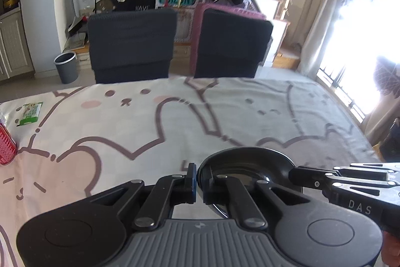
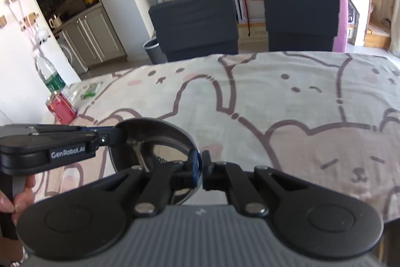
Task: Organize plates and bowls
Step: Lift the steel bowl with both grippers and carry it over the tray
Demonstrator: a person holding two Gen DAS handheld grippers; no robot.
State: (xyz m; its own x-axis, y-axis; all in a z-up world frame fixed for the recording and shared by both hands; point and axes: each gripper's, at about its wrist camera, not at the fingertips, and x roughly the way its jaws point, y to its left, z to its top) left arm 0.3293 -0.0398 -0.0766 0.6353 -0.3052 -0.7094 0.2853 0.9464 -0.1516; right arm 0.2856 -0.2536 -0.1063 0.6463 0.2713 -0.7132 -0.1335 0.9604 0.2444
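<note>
**Gripping one bowl from both sides**

Hanging above the cartoon tablecloth [image 1: 150, 121], the shiny dark bowl [image 1: 245, 164] is pinched at opposite rims. The left gripper [image 1: 198, 183] is clamped on its left edge, and the right gripper [image 2: 201, 168] is clamped on its right edge. A red can [image 2: 61, 108] and a bottle [image 2: 48, 75] stand at the table's far left, with two dark chairs [image 1: 131, 44] behind.
</note>
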